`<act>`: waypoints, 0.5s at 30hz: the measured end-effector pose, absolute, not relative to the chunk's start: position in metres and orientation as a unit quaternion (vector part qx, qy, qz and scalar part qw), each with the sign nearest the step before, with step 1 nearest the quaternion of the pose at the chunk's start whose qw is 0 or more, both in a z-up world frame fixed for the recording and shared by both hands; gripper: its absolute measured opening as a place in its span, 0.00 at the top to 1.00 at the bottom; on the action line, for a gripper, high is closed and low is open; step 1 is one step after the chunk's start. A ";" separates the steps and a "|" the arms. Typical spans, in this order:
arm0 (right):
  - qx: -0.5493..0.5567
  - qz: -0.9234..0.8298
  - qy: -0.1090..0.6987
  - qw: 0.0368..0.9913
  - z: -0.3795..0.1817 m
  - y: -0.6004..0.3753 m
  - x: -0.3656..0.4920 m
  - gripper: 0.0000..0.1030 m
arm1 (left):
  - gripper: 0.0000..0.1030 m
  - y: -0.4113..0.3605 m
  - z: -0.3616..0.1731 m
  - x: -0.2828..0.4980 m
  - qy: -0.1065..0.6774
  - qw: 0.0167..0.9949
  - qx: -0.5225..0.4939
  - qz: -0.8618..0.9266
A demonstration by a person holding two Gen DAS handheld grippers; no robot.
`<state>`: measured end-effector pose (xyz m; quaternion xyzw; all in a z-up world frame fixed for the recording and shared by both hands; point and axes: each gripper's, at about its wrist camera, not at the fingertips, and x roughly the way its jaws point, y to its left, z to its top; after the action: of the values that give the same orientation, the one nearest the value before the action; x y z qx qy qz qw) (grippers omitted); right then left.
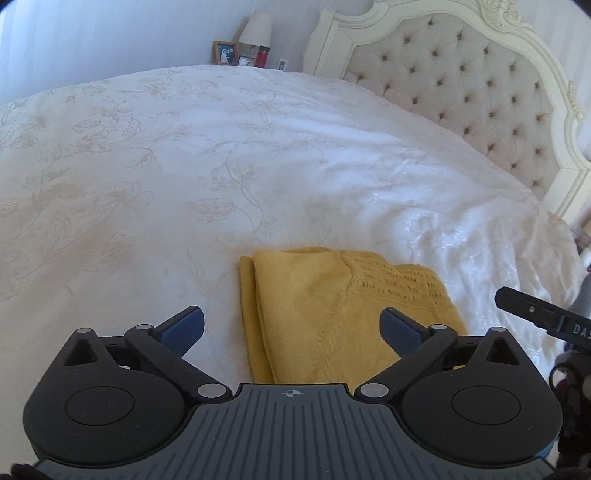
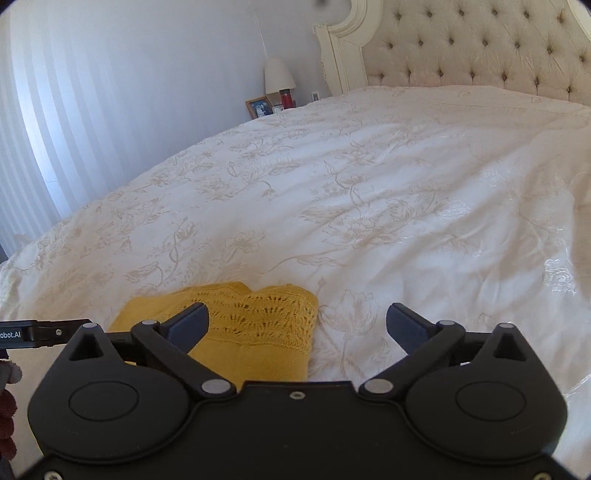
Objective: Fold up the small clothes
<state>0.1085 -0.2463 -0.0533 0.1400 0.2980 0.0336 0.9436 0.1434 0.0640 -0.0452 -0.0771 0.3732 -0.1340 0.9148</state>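
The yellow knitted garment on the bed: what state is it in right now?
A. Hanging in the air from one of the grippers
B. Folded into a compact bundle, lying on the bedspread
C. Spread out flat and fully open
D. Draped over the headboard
B: the yellow garment lies in stacked layers on the white bedspread, while the left gripper and right gripper both stand open, holding nothing.

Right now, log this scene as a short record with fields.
garment: yellow knit, folded, lying flat on the bed
surface: white floral bedspread
left gripper: open, holding nothing, over the knit's near edge
right gripper: open, holding nothing, knit's right edge between its fingers
background: tufted headboard, lamp, photo frame
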 end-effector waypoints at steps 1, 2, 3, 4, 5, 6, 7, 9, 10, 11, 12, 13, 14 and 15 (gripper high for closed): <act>0.138 0.031 0.297 0.945 -0.048 -0.244 0.101 0.01 | 0.00 0.062 -0.042 0.137 0.373 0.915 -0.072 -0.132; 0.133 0.025 0.297 0.945 -0.042 -0.241 0.093 0.01 | 0.00 0.059 -0.039 0.129 0.373 0.915 -0.070 -0.133; 0.127 0.021 0.297 0.946 -0.038 -0.238 0.087 0.00 | 0.00 0.058 -0.037 0.122 0.374 0.915 -0.071 -0.134; 0.121 0.018 0.296 0.947 -0.034 -0.235 0.080 0.01 | 0.00 0.057 -0.035 0.115 0.375 0.914 -0.073 -0.134; 0.116 0.015 0.293 0.949 -0.031 -0.232 0.073 0.01 | 0.00 0.055 -0.032 0.108 0.379 0.913 -0.076 -0.132; 0.112 0.012 0.293 0.950 -0.028 -0.229 0.067 0.01 | 0.00 0.054 -0.031 0.102 0.383 0.912 -0.076 -0.127; 0.113 0.011 0.294 0.949 -0.026 -0.227 0.061 0.01 | 0.00 0.052 -0.029 0.096 0.385 0.912 -0.073 -0.123; 0.119 0.008 0.298 0.947 -0.024 -0.226 0.048 0.01 | 0.01 0.047 -0.025 0.083 0.387 0.913 -0.057 -0.113; 0.120 0.007 0.299 0.947 -0.023 -0.226 0.043 0.01 | 0.01 0.044 -0.024 0.077 0.389 0.914 -0.048 -0.105; 0.120 0.006 0.298 0.947 -0.022 -0.225 0.037 0.01 | 0.01 0.040 -0.023 0.071 0.391 0.915 -0.037 -0.095; 0.119 0.005 0.296 0.948 -0.022 -0.224 0.030 0.01 | 0.01 0.038 -0.022 0.065 0.393 0.915 -0.028 -0.085; 0.117 0.005 0.296 0.948 -0.022 -0.223 0.024 0.01 | 0.01 0.035 -0.021 0.060 0.396 0.915 -0.020 -0.076; 0.115 0.002 0.297 0.948 -0.022 -0.222 0.020 0.01 | 0.01 0.034 -0.021 0.055 0.397 0.916 -0.015 -0.065; 0.111 -0.004 0.301 0.947 -0.022 -0.221 0.015 0.01 | 0.01 0.033 -0.020 0.052 0.398 0.915 -0.012 -0.058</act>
<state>0.0147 -0.2206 -0.0217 0.1112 0.3006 -0.0040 0.9472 0.0522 0.0329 -0.0204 -0.0124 0.3982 -0.0578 0.9154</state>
